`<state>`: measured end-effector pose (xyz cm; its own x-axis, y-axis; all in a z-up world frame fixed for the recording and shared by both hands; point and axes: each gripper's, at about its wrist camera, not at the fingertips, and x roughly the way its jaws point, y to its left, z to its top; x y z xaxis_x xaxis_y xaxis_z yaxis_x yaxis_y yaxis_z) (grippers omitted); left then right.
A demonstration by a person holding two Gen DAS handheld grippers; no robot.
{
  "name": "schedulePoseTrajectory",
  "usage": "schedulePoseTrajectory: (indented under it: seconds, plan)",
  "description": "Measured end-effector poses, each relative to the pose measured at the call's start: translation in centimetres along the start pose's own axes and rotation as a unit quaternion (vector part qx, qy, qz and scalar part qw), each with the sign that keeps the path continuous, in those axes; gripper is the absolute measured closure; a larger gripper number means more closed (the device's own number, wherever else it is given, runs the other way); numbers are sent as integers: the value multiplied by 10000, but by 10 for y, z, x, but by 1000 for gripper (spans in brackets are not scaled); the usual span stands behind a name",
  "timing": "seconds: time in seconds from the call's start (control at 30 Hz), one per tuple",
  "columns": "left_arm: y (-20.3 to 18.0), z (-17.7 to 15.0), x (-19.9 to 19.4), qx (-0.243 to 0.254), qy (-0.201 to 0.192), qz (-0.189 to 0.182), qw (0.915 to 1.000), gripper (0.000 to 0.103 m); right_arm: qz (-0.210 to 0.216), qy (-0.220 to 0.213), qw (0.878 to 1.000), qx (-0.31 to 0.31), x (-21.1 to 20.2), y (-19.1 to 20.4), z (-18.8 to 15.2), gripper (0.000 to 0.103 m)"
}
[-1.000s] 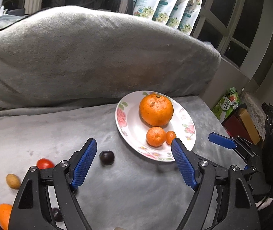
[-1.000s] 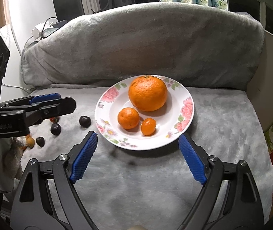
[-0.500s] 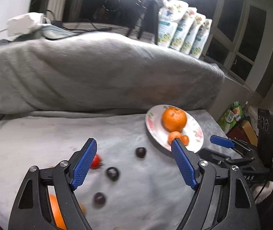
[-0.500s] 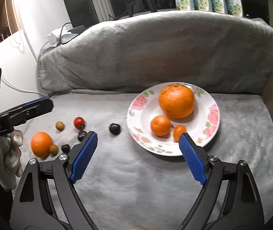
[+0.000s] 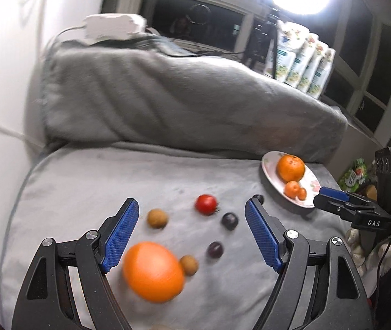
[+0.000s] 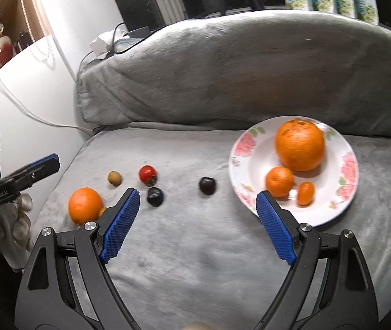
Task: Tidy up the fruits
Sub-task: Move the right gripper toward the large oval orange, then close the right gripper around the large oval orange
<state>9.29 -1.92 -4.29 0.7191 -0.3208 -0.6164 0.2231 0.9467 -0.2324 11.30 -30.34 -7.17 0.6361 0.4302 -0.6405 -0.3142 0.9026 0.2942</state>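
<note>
While both tools tilt downward over the grey blanket (image 6: 195, 247), the left gripper (image 5: 190, 233) hangs with jaws wide and empty above the loose orange (image 5: 152, 271), left of the floral plate (image 5: 269, 170). The right gripper (image 6: 198, 225) is likewise spread, gripping nothing, its right pad at the plate's near rim. Compared with a second ago, the left view has swung away from the plate, bringing the tomato (image 5: 205, 204) and dark plums (image 5: 229, 220) between its fingers.
</note>
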Motion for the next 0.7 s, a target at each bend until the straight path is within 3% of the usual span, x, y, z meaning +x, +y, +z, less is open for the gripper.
schedulePoseTrajectory:
  seconds: [0.33, 0.7]
  plan:
    - [50, -48, -12, -697, 204, 68, 9973, 23, 716, 290, 9969, -148, 25, 43, 10, 14]
    - [60, -81, -2, -1059, 449, -324, 9928, 23, 1372, 963, 9853, -323, 78, 97, 12, 14]
